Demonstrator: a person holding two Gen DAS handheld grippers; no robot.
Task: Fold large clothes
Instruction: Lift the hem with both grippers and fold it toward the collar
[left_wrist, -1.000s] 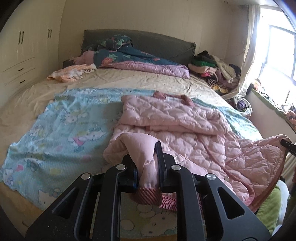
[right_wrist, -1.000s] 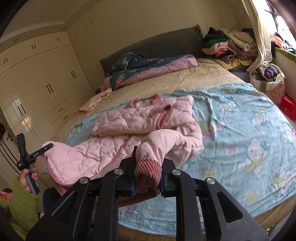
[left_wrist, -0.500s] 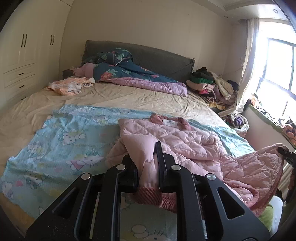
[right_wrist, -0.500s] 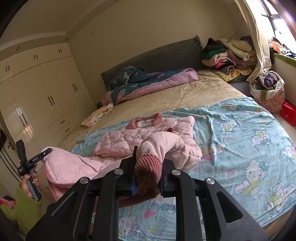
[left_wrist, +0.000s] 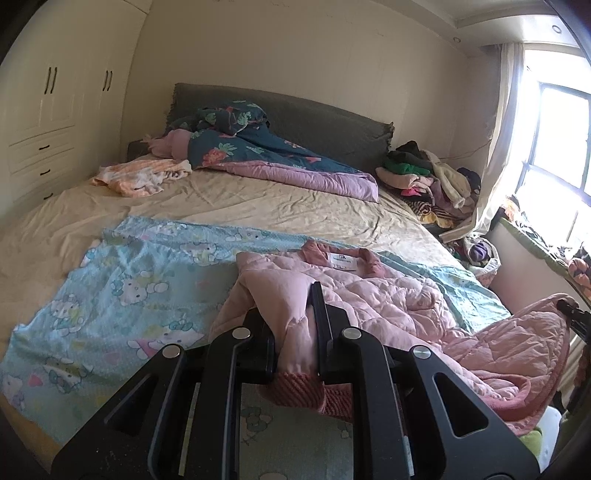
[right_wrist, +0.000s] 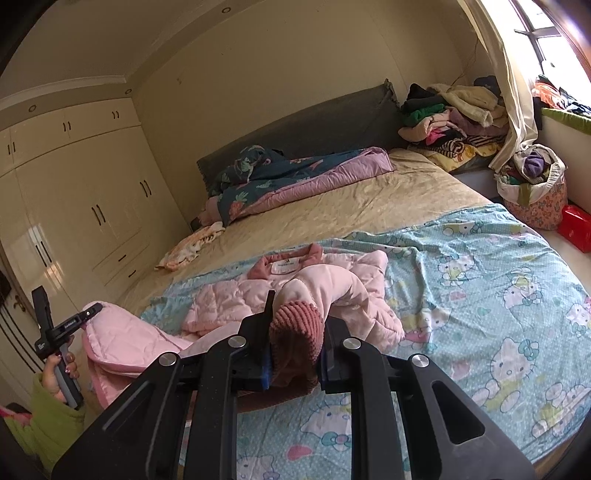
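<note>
Gripping one sleeve of the pink quilted jacket (left_wrist: 388, 295), the left gripper (left_wrist: 295, 332) had its fingers closed on the fabric just above the ribbed rose cuff (left_wrist: 306, 391), which hung below the jaws. The right gripper (right_wrist: 295, 332) likewise had its fingers clamped on the other sleeve at its ribbed cuff (right_wrist: 295, 325), the sleeve arching away from the jaws toward the jacket body. Jacket lay on the near half of the bed (left_wrist: 258, 199), on top of a light blue cartoon-print sheet (left_wrist: 122, 295), collar and white label (right_wrist: 283, 266) toward the far side. One jacket edge was lifted off the near corner of the bed. In the right wrist view the left gripper showed at near left, held by a hand (right_wrist: 61, 369) in a green sleeve (right_wrist: 51, 417), beside the lifted pink hem. At the far end: grey headboard (left_wrist: 295, 110), dark floral duvet (left_wrist: 266, 147) with purple lining, small orange-white garment (left_wrist: 140, 177) to its left. Heaped clothes (left_wrist: 428, 173) sat far right by the curtain (left_wrist: 498, 147). Cream wardrobe (right_wrist: 74, 192) stood along the left wall.
</note>
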